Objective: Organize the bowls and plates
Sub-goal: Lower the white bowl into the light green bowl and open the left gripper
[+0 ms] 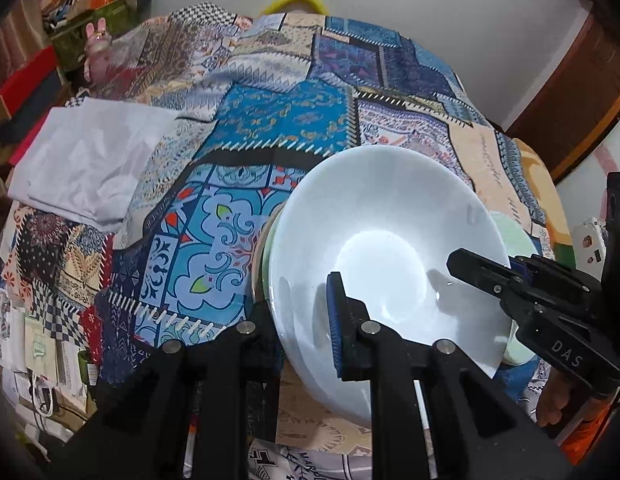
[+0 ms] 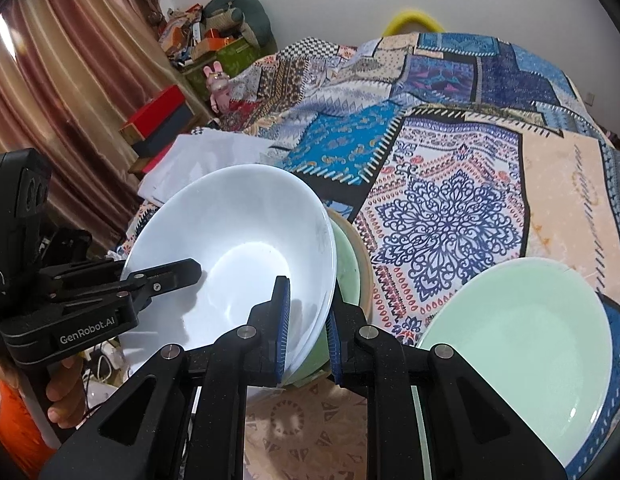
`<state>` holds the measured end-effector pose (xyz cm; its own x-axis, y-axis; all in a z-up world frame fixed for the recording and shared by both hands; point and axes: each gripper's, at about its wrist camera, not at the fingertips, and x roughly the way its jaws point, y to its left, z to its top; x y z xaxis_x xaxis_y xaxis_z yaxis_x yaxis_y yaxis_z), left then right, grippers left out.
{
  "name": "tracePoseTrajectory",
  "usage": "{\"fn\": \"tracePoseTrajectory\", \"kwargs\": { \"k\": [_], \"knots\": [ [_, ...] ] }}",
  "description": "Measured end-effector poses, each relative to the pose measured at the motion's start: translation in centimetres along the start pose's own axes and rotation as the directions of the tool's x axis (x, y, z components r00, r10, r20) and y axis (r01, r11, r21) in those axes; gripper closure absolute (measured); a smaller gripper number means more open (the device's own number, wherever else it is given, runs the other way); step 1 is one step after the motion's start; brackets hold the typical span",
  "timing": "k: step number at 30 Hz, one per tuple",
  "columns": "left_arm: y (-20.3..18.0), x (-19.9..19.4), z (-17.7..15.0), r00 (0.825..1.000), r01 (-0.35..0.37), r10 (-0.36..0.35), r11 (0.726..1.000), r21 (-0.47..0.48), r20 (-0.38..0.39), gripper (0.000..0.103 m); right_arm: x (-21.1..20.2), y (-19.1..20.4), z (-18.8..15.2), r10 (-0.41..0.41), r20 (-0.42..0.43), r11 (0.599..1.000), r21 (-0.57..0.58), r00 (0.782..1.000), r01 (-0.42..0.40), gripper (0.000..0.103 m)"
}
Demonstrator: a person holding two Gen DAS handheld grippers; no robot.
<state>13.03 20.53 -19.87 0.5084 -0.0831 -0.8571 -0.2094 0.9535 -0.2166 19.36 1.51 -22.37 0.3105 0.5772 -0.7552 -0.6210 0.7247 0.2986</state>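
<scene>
A stack of bowls is held tilted above a patchwork-covered bed: a white bowl (image 1: pixel 389 248) (image 2: pixel 230 248) on top, a pale green bowl (image 2: pixel 345 260) and a tan one (image 2: pixel 361 256) under it. My left gripper (image 1: pixel 302 308) is shut on the stack's near-left rim, one finger inside the white bowl. My right gripper (image 2: pixel 308 320) is shut on the stack's right rim; it shows in the left wrist view (image 1: pixel 469 268). A separate pale green bowl (image 2: pixel 517 352) lies on the bed at the right.
A folded white cloth (image 1: pixel 90 160) lies on the bed's left part. The patchwork bedspread (image 2: pixel 449 200) covers the bed. Boxes and clutter (image 2: pixel 214 48) stand by the curtain at the far left. Papers (image 1: pixel 38 352) lie at the bed's left edge.
</scene>
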Motion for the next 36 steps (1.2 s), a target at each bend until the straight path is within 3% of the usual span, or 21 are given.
{"fn": "tracePoseTrajectory", "kwargs": {
  "k": [8,27,30,33,36],
  "knots": [
    [0.0,1.5,0.0,1.000,-0.024,0.024,1.000,0.017,-0.010,0.086,1.5,-0.6,-0.5,-0.003,-0.047,1.000,0.008,0.999,0.003,0.088],
    [-0.4,0.3,0.7,0.998,-0.063,0.063,0.998,0.026,-0.001,0.085,0.8,-1.0,-0.6,-0.019,-0.024,1.000,0.002,1.000,0.019,0.088],
    [-0.3,-0.4,0.8,0.993,-0.114,0.113,0.993,0.031,0.045,0.083,0.5,-1.2,-0.6,-0.028,-0.015,1.000,0.001,0.999,0.028,0.087],
    [-0.3,-1.1,1.0,0.993,-0.097,0.093,0.994,0.046,0.065,0.075,0.3,-1.0,-0.4,-0.028,-0.013,1.000,-0.009,1.000,0.028,0.086],
    [-0.6,-1.5,1.0,0.988,-0.137,0.131,0.989,0.064,0.086,0.072,0.0,-0.8,-0.4,-0.040,-0.002,0.999,-0.027,0.999,0.040,0.085]
  ]
}}
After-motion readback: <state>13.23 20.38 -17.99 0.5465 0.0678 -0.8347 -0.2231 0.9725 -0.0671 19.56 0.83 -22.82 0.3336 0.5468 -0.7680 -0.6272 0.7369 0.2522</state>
